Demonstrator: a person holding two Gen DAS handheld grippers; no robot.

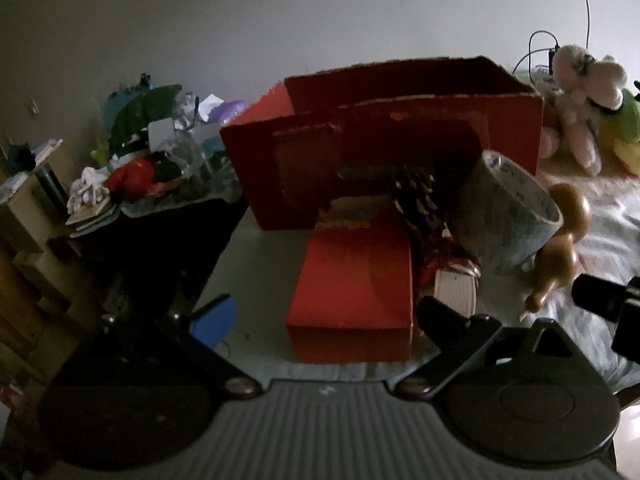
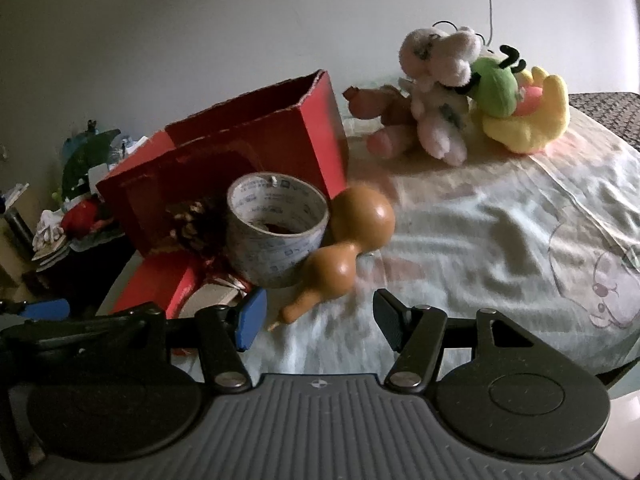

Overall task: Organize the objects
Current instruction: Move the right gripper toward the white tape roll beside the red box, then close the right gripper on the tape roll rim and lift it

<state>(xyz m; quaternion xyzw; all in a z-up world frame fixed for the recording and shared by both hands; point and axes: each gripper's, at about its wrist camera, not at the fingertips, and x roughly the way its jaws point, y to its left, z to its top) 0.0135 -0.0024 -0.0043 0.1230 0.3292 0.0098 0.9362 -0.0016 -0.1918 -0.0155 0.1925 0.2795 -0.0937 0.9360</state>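
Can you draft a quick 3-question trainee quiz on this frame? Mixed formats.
1. True or false: the right gripper is shut on the wooden gourd.
2. What leans against the tape roll on its right side in the right wrist view? A) pine cone B) wooden gourd C) plush toy
3. Fill in: the left gripper is open around the small ____ box.

Key: 1 false, both grippers are open and empty; 2 B; 3 red.
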